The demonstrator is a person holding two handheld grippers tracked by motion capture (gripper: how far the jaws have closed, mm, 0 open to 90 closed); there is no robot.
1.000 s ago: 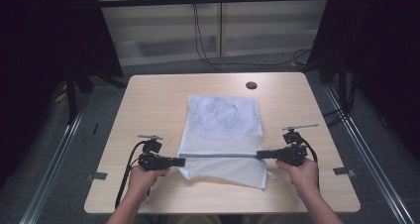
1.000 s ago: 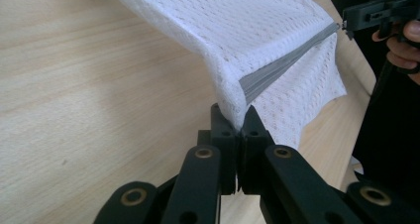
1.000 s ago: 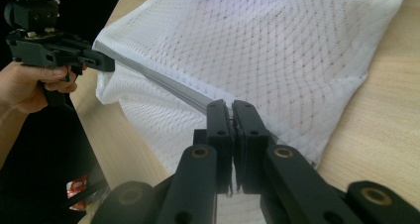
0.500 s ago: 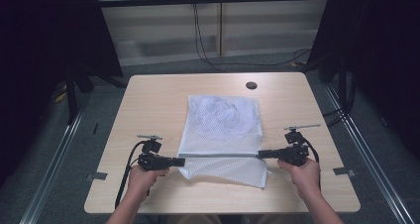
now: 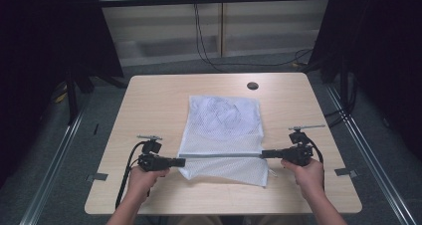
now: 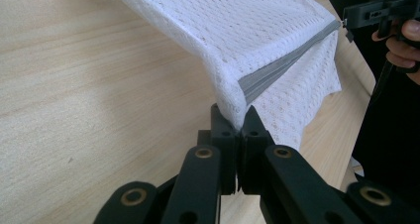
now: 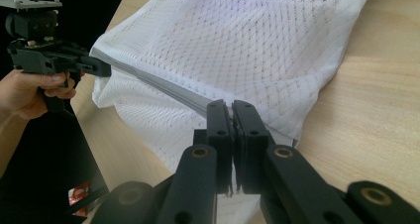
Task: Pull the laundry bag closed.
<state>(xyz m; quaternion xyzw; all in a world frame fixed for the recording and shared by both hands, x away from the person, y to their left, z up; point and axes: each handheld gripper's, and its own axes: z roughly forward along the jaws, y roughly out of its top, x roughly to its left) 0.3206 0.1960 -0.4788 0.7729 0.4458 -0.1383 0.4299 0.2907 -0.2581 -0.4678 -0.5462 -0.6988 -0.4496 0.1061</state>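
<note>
A white mesh bag (image 5: pixel 224 123) with a grey zipper band (image 5: pixel 221 156) lies on the wooden table (image 5: pixel 149 100). My left gripper (image 5: pixel 182 162) is shut on the left end of the band, and my right gripper (image 5: pixel 263 154) is shut on its right end. The band is stretched straight between them, lifted a little off the table, and the bag's near flap hangs below it. In the left gripper view the jaws pinch the mesh and band end (image 6: pixel 242 105). In the right gripper view the jaws clamp the band (image 7: pixel 198 99), with the other gripper (image 7: pixel 74 60) beyond.
A small dark round hole (image 5: pixel 252 85) sits in the table near the far edge. Bare tabletop lies left, right and in front of the bag. Dark curtains and metal rails (image 5: pixel 370 155) flank the table; cables hang at the back.
</note>
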